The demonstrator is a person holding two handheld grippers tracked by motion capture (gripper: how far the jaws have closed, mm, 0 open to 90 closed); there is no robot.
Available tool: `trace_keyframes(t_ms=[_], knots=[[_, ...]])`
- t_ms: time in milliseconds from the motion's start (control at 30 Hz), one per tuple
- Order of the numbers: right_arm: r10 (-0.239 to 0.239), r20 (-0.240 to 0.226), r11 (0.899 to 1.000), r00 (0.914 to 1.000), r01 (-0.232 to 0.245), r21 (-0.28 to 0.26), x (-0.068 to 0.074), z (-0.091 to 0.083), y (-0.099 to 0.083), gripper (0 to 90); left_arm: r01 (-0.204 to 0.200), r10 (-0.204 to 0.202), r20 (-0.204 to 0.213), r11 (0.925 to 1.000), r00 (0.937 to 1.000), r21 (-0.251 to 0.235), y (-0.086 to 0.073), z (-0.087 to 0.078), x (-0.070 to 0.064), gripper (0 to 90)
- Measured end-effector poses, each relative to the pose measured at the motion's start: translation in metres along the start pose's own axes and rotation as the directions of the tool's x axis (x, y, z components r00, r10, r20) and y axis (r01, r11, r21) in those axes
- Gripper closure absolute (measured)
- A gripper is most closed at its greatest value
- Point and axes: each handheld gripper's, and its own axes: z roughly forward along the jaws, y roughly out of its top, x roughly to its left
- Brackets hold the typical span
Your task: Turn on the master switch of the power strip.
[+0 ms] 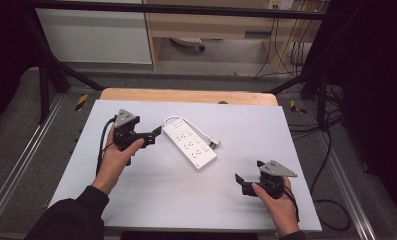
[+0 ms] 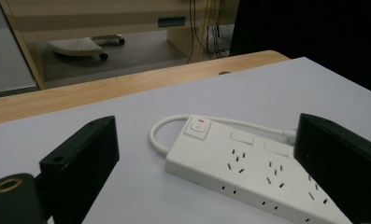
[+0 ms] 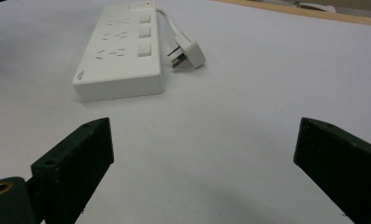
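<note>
Power strip [image 1: 190, 143] lies mid-table, slanted, its plug [image 1: 214, 143] loose at its right side. Left gripper [image 1: 153, 136] hovers just beside its far-left end, jaws spread wide, probably lining up to grasp it. Right gripper [image 1: 239, 180] waits near-right, well apart, also released.

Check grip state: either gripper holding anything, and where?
Nothing held. The left gripper is open beside the power strip, not touching; the right gripper is open over bare table.
</note>
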Motion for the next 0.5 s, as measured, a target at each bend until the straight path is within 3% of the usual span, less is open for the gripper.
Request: trace_keyframes(t_ms=[500], knots=[[0.028,-0.017,1.0,0.9995,-0.028,0.009,-0.002,-0.001,0.001,5.8,-0.006,0.006,-0.012,0.9985,0.9999,0.054,0.0,0.033,-0.006,7.8]])
